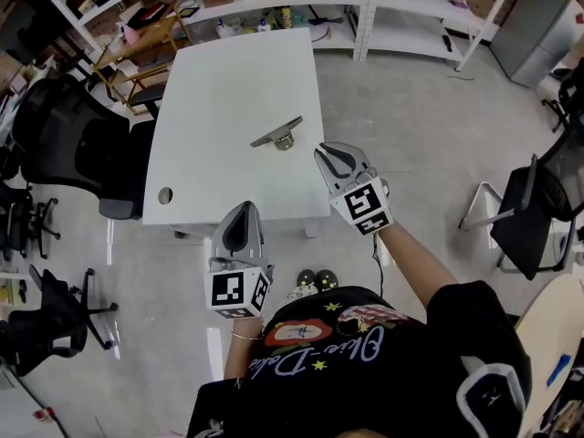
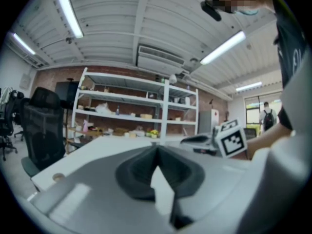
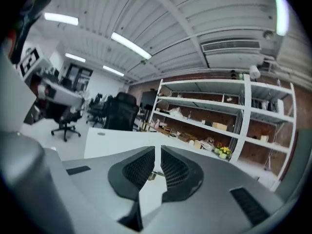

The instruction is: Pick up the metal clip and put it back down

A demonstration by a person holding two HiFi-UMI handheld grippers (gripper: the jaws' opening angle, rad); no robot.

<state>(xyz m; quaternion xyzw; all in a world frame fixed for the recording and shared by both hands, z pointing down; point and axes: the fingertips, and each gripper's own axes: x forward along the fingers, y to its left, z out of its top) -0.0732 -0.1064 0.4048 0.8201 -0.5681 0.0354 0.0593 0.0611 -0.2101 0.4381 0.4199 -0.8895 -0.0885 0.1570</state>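
Observation:
The metal clip [image 1: 276, 135], a flat silver lever on a round base, lies on the white table [image 1: 228, 80] right of its middle. My right gripper [image 1: 321, 154] hovers just off the table's right edge, a little right of the clip and apart from it. Its jaws are shut with nothing between them. In the right gripper view a bit of the clip [image 3: 152, 175] shows past the closed tips. My left gripper [image 1: 245, 205] hangs at the table's front edge, jaws shut and empty. From the left gripper view, the right gripper [image 2: 195, 140] is seen over the table [image 2: 97, 150].
A round cable hole [image 1: 165, 194] sits at the table's front left corner. Black office chairs stand left [image 1: 68, 140] and right [image 1: 538, 208] of the table. White shelving [image 1: 365, 7] with small items runs along the back wall.

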